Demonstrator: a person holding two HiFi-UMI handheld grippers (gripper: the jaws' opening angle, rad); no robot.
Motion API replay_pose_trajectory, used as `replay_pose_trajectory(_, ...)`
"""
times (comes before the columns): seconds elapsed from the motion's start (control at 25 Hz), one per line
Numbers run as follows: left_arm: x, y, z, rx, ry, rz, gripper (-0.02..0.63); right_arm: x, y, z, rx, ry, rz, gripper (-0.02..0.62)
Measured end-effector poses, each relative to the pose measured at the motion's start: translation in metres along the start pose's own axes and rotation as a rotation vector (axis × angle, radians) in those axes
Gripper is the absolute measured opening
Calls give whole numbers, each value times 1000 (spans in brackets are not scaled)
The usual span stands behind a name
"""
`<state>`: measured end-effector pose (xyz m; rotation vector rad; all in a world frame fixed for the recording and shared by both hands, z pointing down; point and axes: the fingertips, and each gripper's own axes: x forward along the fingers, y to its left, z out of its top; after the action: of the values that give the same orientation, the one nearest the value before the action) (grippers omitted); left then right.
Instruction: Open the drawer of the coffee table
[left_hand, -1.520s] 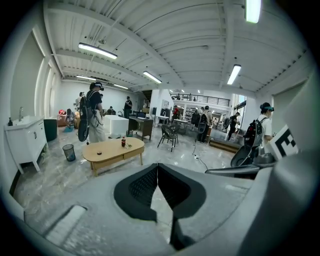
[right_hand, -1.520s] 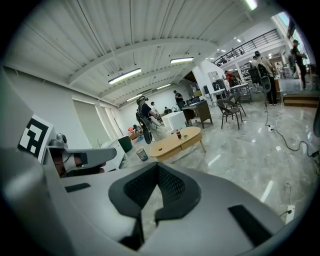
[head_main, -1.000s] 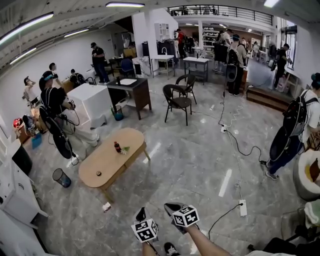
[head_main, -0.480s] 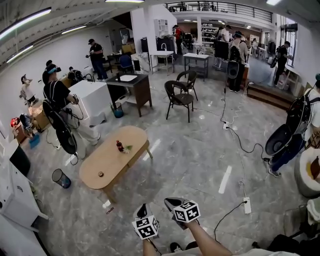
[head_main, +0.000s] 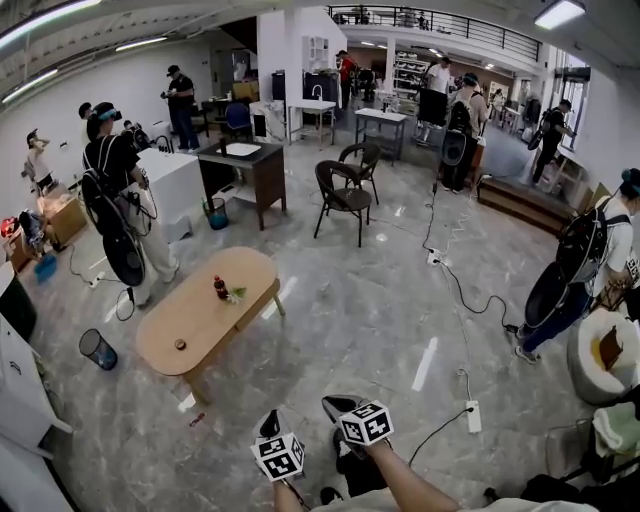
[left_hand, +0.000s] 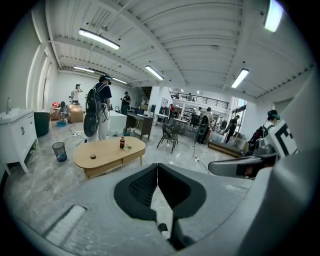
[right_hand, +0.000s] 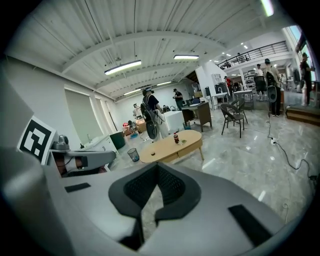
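Counted: two hand-held grippers, one low oval surface, one drawer, one bottle, one small dark round thing, one mesh wastebasket, two dark chairs.

Left hand-held gripper (head_main: 268, 420) low in the head view, jaws pressed together tip to tip, nothing between them, touching nothing; same closed meeting of pads in its own view (left_hand: 158, 166). Right hand-held gripper (head_main: 341, 406) just beside it, likewise pressed together and empty, pads meeting in a thin line in its own view (right_hand: 157, 166). Both held over bare marble floor, well apart from the surface and pointed towards it.

Low oval surface (head_main: 190, 325) of light wood, up and to the left of both hand-held grippers in the head view, standing on the floor near a person with a dark backpack. Drawer (head_main: 258, 306) set in the long side apron, front flush with the apron, shut. On top: bottle (head_main: 220, 288) with red label, upright, near the far end, a bit of green just beside it; small dark round thing (head_main: 180, 344) nearer the other end, apart from the bottle.

Mesh wastebasket (head_main: 98, 349) on the floor beside the surface's left end. Two dark chairs (head_main: 340, 198) farther back, close together.
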<state>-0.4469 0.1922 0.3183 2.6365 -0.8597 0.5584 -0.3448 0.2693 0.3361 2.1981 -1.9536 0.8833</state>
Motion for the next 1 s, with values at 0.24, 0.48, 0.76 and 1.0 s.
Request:
replay_pose_trajectory(0.24,18,8,7,7,5,24,11,23,-3,7,-12,12,30,15)
replay_pose_trajectory(0.48,58,0,29,27,-4,11,11,48,-22,16,30,11,69,15)
replay_pose_trajectory(0.76,114,-12,42,43,31,-24,11,72,-64,47,57,-12,32,15)
replay_pose_trajectory(1.0,160,-14,71,71,41,-46,11,99,-94,77,85,-26,10,15)
